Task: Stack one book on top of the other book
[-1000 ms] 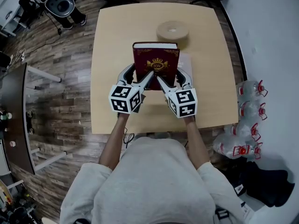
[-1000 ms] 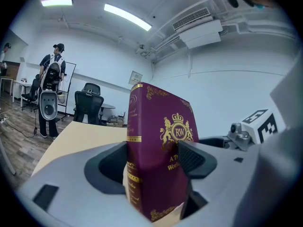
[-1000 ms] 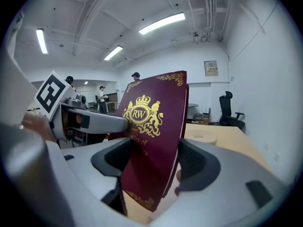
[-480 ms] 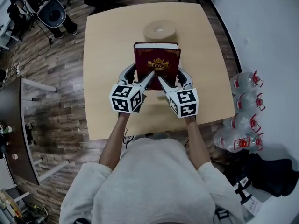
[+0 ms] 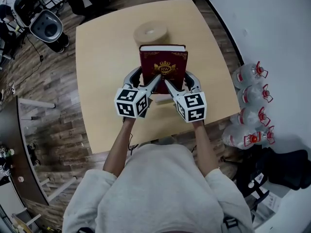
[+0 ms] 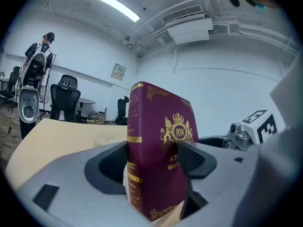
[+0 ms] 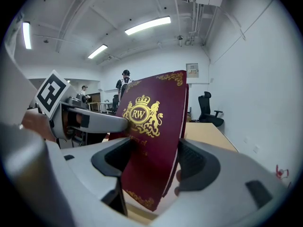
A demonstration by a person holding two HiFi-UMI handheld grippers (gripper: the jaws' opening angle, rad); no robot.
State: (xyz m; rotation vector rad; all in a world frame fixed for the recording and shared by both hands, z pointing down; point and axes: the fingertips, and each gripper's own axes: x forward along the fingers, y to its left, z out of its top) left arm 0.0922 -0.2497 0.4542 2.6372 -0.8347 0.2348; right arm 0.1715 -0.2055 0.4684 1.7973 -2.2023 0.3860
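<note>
Left tool point(image 5: 148, 81) is clamped on the near left corner of the maroon book point(image 5: 163, 62), and right tool point(image 5: 179, 83) is clamped on its near right corner. The book is held over the table point(image 5: 102, 57), just in front of a tan roll point(image 5: 150, 33). Bottles point(image 5: 250, 106) sit on the floor at right.

Bright even light, sharp, fisheye-warped edges.

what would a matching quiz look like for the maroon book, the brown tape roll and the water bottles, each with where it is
Things:
1 maroon book
2 brown tape roll
3 water bottles

Places:
a on the floor beside the table
b lying on the table beyond the book
c clamped by the left gripper and the right gripper

Pairs: 1-c, 2-b, 3-a
</note>
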